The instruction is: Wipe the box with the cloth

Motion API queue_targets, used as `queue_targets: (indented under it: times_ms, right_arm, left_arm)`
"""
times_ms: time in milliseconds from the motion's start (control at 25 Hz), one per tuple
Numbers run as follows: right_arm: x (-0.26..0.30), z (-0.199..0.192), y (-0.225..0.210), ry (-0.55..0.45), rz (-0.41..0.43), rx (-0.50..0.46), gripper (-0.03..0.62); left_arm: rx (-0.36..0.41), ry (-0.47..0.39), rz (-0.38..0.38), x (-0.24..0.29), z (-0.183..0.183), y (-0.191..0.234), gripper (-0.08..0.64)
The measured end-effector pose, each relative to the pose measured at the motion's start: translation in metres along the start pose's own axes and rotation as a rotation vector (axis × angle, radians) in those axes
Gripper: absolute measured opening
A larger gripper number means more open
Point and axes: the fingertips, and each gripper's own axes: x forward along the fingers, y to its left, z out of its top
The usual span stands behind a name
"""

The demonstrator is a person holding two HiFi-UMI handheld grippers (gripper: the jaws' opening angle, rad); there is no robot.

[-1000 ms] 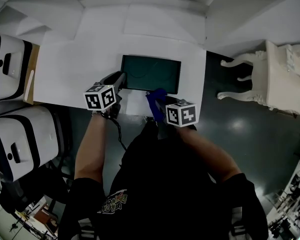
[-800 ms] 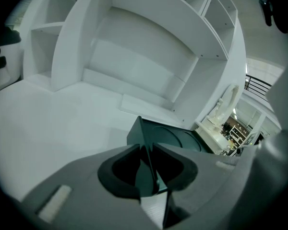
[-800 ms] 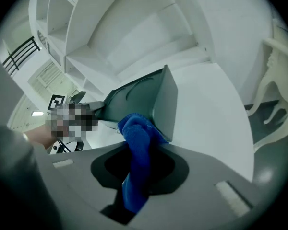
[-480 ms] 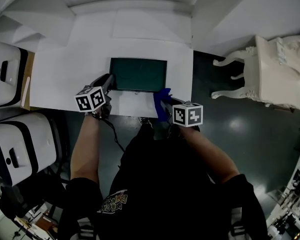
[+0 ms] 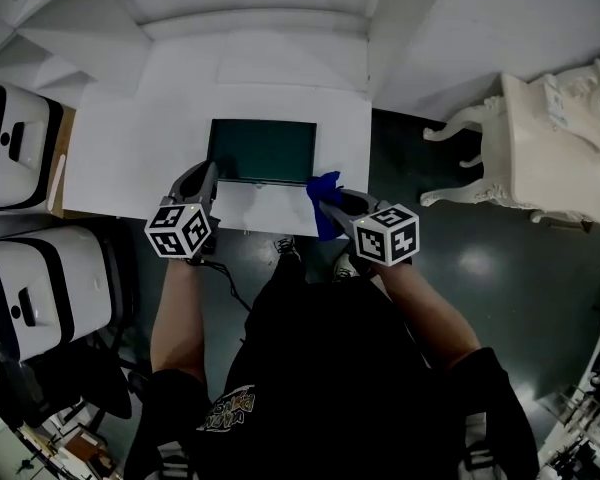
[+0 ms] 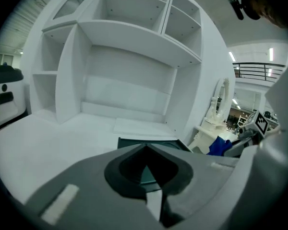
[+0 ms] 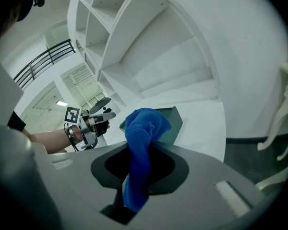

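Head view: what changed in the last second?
The right claw carried the blue cloth rightward to the near right corner of the box; the left claw drew back slightly toward the person. Cloth stays gripped, left claw shut and empty, box unmoved.

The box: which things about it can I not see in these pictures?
- Head view: whether the cloth touches the box; too small to tell.
- Left gripper view: the box's near part, hidden behind the left gripper.
- Right gripper view: most of the box, covered by the cloth in the right gripper.
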Motion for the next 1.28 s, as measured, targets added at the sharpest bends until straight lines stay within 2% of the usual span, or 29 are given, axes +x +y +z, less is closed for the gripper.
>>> queue_targets:
  times_ms: [120,360,640,1000,1280]
  right_arm:
    - [-0.019,0.01,0.0,-0.016,0.021,-0.078,0.098]
    - [-0.051,0.023,-0.001,-0.053,0.063,-0.15,0.098]
    - [-0.089,0.006,-0.004,-0.036,0.118,-0.222,0.097]
    - [-0.108,-0.03,0.015,0.009,0.168,-0.214,0.097]
    - [-0.107,-0.053,0.019,0.035,0.153,-0.238,0.097]
  left_arm:
    - [-0.008,0.005,-0.024,-0.013,-0.003,-0.035,0.0]
    - [-0.014,0.011,-0.059,-0.039,-0.015,-0.103,0.0]
    - [-0.045,0.01,-0.067,-0.066,-0.05,-0.175,0.0]
    - [-0.089,0.086,-0.1,-0.104,-0.095,-0.226,0.0]
    - [-0.113,0.091,-0.129,-0.107,-0.111,-0.231,0.0]
